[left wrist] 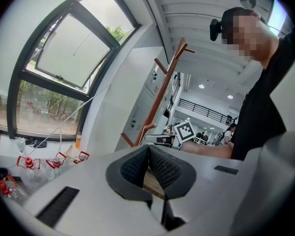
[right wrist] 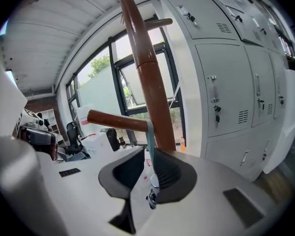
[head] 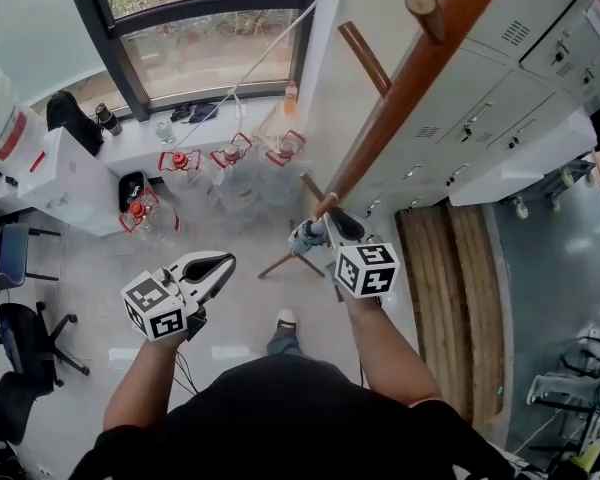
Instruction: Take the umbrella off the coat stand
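The umbrella [right wrist: 151, 183] hangs by its teal strap [right wrist: 149, 136] from a lower peg [right wrist: 118, 121] of the coat stand [right wrist: 147, 73], so the right claw [right wrist: 148, 154] comes in from below. Its jaws pinch the strap just above the umbrella's top, and I judge it ready to lift the loop off the peg toward 9 o'clock. The left claw [left wrist: 148, 149] is at 8 o'clock of the right one, pressed together and empty, out of the way.

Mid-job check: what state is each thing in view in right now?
left tool: shut, empty.
right tool: shut on the umbrella.
umbrella: held, not off yet.
strap: looped over the peg.
lockers: doors shut.
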A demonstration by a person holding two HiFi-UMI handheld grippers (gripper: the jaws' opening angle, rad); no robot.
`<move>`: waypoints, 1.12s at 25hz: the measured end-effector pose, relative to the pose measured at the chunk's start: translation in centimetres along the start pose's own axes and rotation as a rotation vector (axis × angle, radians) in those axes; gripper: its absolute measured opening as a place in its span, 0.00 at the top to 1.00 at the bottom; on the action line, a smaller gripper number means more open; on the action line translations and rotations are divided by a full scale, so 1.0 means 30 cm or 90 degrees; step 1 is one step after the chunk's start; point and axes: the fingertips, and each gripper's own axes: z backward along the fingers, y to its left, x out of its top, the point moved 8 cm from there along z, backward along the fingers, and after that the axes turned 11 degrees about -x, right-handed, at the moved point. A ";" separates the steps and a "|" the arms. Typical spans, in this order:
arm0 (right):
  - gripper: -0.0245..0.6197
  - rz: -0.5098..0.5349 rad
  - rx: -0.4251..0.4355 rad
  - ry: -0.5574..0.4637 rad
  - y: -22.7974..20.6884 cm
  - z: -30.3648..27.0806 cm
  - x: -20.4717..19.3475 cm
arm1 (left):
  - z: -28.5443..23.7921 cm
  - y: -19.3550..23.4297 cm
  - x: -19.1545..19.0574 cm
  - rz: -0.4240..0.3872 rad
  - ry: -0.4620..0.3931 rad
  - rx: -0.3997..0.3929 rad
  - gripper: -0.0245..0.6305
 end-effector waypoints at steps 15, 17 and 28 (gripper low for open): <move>0.93 0.017 -0.030 0.001 -0.011 -0.034 0.005 | -0.027 -0.004 -0.020 0.033 -0.005 -0.002 0.93; 0.93 0.021 -0.033 0.001 -0.005 -0.036 0.007 | -0.024 -0.005 -0.024 0.034 -0.006 -0.005 0.93; 0.94 0.018 -0.017 -0.004 0.009 -0.049 0.009 | 0.045 0.025 -0.019 0.043 -0.016 0.015 0.93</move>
